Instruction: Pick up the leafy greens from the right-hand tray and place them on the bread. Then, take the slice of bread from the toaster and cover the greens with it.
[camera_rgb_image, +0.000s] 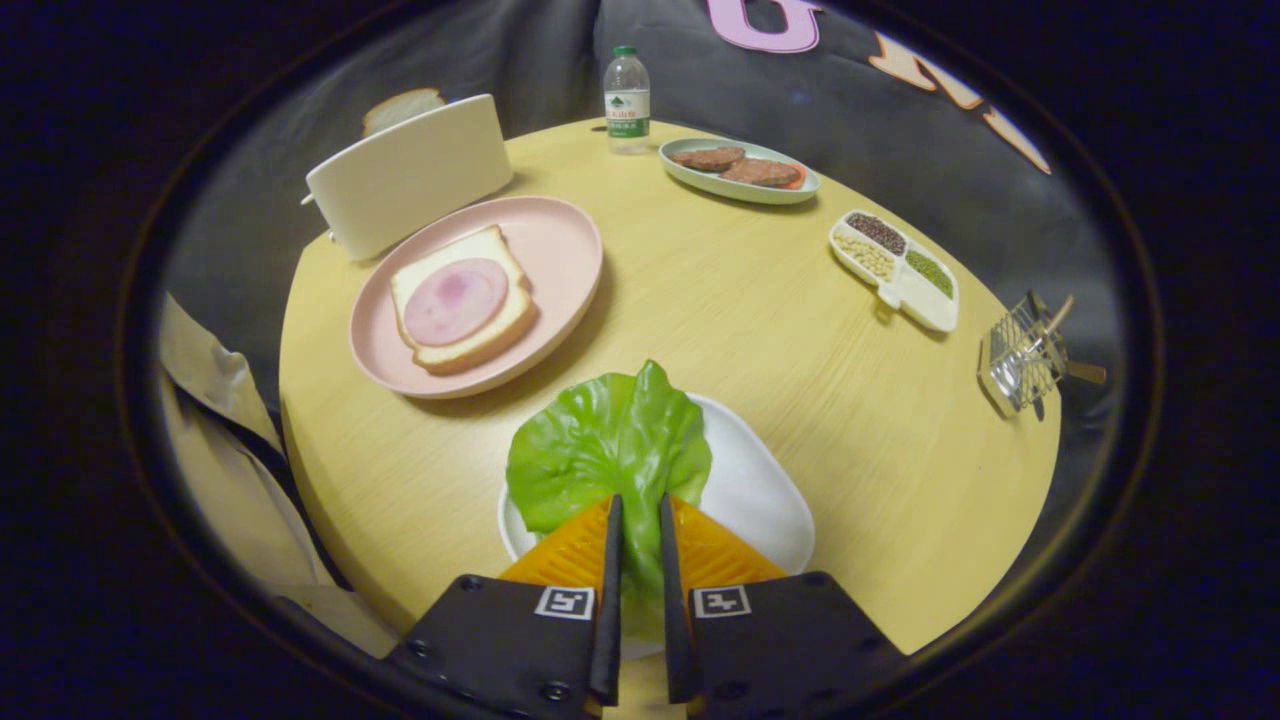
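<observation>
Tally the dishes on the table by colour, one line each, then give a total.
Pink plate: 1
White tray under the lettuce, which the gripper is shut on: 1
Green plate with meat patties: 1
White divided dish with grains: 1
Total: 4

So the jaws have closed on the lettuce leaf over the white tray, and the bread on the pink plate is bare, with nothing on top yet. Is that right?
Not quite. The bread on the pink plate is not bare: a round slice of ham lies on it, as the gripper view shows. The rest holds: the gripper has its jaws closed on the lettuce leaf over the white tray.
</observation>
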